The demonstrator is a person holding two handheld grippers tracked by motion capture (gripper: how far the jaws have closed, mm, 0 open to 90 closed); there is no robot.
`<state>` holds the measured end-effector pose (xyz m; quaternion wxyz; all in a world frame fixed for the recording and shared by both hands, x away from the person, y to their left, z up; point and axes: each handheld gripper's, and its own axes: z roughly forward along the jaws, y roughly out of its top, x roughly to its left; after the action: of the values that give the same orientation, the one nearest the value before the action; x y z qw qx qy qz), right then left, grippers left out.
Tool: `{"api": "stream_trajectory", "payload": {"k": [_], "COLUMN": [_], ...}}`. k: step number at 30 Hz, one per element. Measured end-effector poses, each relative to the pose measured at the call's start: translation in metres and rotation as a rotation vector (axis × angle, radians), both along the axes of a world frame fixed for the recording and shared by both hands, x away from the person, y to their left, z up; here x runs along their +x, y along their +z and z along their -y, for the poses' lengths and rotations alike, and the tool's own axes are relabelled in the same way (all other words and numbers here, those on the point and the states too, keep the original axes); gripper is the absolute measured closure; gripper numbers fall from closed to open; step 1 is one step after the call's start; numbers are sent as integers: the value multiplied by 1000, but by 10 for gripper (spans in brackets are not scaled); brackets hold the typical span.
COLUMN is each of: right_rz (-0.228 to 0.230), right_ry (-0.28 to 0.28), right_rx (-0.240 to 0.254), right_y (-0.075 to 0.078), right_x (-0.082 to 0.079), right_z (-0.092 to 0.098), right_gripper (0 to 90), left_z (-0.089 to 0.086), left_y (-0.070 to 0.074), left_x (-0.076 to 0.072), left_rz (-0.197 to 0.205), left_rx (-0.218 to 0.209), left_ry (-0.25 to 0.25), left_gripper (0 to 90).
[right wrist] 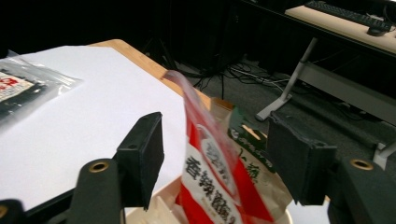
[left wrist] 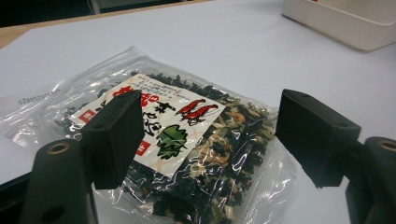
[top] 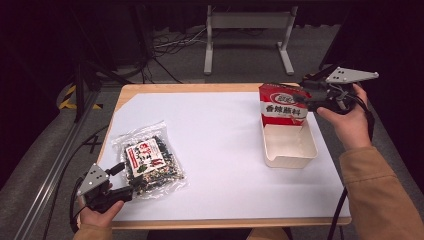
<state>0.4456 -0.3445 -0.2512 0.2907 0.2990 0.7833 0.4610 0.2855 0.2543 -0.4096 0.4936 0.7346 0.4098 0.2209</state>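
Observation:
A red and white snack packet (top: 282, 105) stands upright in the far end of a white rectangular tray (top: 292, 159) at the table's right. My right gripper (top: 306, 96) is open at the packet's top right corner. In the right gripper view the packet (right wrist: 210, 177) rises tilted between the wide jaws of the right gripper (right wrist: 215, 135), and neither pad presses on it. A clear bag of dark dried greens (top: 150, 160) lies flat at the front left. My left gripper (top: 131, 179) hovers open at its near edge, with the bag (left wrist: 187, 140) below the left gripper (left wrist: 210, 126).
A white sheet (top: 220, 140) covers the wooden table (top: 150, 89). The tray's corner (left wrist: 355, 28) shows far off in the left gripper view. Behind the table are a white desk frame (top: 247, 30) and floor cables. A metal rail (top: 55, 165) runs along the left.

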Motion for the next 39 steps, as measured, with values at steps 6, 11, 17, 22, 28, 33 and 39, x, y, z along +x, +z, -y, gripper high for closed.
{"api": "stream_trajectory", "payload": {"k": [6,11,17,22,28,33,39], "right_rz": [0,-10,-36,-47,-40,-61,-76], "right_ry": [21,49,93,114,131,137,159], "right_rx": [12,32,59,61,75,77,94], "right_y": [2,-1,-10,-18,-28,-48,-61], "right_x": [-17,-35,-51,-63,-74,-84,-87], "right_z": [-7,-15,-22,-27,-31,-35,-39], "right_gripper": [350,340,340,363,370,380,381], "left_z": [-1,1,1,0,-1,2,4], "left_y": [0,1,1,1,2,3,5], "left_x": [0,1,1,2,2,2,5], "left_rz": [1,-20,-24,-34,-32,-44,-56], "left_rx": [-5,3,-6,0,-3,13,27], "left_ry": [2,15,14,32,37,41,61], "left_gripper": [240,239,233,224,220,214,203]}}
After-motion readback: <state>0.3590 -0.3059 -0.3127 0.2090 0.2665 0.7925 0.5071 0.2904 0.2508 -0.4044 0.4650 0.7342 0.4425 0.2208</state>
